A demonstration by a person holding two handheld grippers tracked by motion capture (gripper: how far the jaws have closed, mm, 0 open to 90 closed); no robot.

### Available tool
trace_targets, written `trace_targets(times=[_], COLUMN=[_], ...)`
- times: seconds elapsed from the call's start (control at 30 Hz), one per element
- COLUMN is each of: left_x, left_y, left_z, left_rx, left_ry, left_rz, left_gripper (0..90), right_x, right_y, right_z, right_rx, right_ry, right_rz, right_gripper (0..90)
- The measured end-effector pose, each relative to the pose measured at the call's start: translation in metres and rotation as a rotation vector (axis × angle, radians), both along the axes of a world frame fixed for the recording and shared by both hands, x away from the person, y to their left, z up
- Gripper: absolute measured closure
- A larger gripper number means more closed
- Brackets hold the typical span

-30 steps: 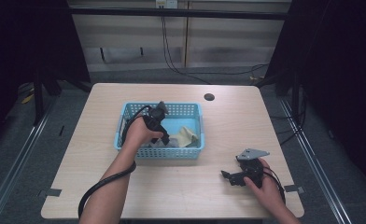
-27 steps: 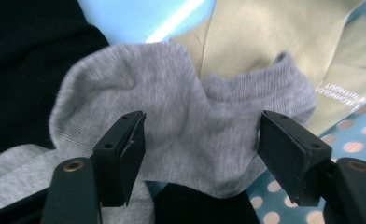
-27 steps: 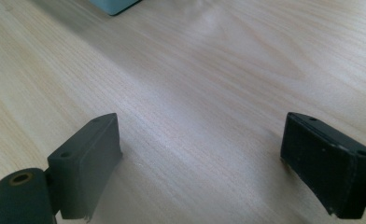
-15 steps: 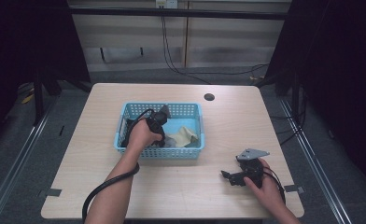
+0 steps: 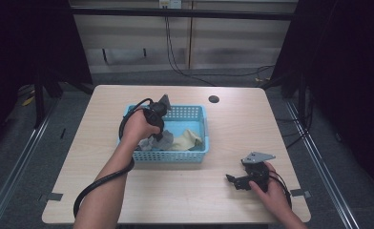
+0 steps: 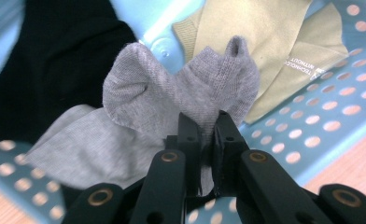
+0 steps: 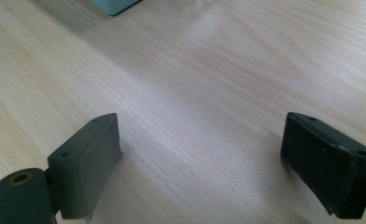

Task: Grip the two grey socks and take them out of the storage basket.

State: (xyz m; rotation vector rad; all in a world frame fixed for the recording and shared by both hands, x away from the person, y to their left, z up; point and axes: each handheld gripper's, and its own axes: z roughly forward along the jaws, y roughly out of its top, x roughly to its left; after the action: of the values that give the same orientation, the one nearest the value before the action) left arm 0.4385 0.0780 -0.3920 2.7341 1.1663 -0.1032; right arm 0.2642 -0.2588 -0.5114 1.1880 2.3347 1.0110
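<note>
Your left gripper (image 6: 208, 140) has just been closing and now pinches the grey sock (image 6: 172, 102) mid-frame over the blue basket (image 6: 321, 121); soft, light, floppy, so grip a bunched fold. Your right gripper (image 7: 200, 163) rests wide apart, lower right of the high view.

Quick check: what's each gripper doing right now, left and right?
Left gripper: shut on the grey sock, over the blue basket.
Right gripper: open, holding nothing.
</note>
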Motion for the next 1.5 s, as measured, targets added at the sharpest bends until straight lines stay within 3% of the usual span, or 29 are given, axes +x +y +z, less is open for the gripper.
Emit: trace_targets(times=[0.3,0.63,0.93,1.23,1.5], left_x=[0.001,0.002,0.002,0.000,-0.003], left_y=[0.014,0.018,0.025,0.046,0.072], left_z=[0.030,0.048,0.063,0.077,0.081], left_rx=[0.003,0.000,-0.021,-0.052,-0.048], left_ry=[-0.016,-0.004,-0.022,-0.048,-0.064], left_rz=[0.014,0.013,0.023,0.067,0.114], left_gripper=[84.3,84.3,84.3,84.3,84.2], right_x=[0.000,0.000,0.000,0.000,0.000], right_y=[0.000,0.000,0.000,0.000,0.000], right_z=[0.000,0.000,0.000,0.000,0.000], right_rx=[0.000,0.001,0.001,0.001,0.001], right_ry=[0.001,0.001,0.001,0.001,0.001], right_rz=[-0.001,0.000,0.000,-0.001,-0.001], right_gripper=[11.4,11.4,11.4,11.4,11.4])
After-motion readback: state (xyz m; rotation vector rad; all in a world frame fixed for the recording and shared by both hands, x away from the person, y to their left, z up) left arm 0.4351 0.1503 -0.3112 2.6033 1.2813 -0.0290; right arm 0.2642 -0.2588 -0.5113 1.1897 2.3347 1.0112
